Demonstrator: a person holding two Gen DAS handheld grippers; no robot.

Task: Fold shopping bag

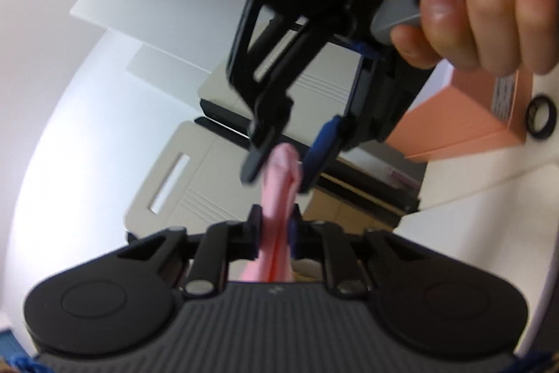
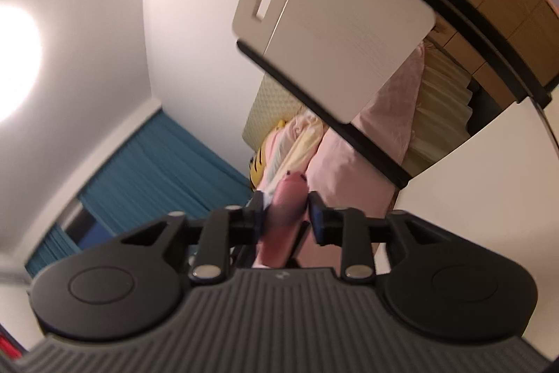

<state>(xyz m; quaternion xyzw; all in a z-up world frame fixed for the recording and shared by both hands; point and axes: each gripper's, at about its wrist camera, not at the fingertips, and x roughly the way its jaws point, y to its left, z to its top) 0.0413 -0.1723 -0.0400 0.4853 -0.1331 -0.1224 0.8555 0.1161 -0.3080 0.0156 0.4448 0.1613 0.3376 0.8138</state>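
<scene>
The pink shopping bag is bunched into a narrow strip of fabric held up in the air between the two grippers, well above the white table. In the left wrist view the left gripper pinches the near end of the strip, its fingers closed against the cloth on both sides. The strip runs away from it to the right gripper, which comes in from the upper right and stands around the far end; its fingers sit just beside the fabric, but blur hides whether they press on it. A hand grips the grey handle of that right gripper. In the right wrist view the right gripper has the pink roll between its fingers, with narrow gaps at the sides, so I cannot tell if it clamps. Beyond lie a beige cutting board with a slot handle, and to the right an orange box beside a black ring.
</scene>
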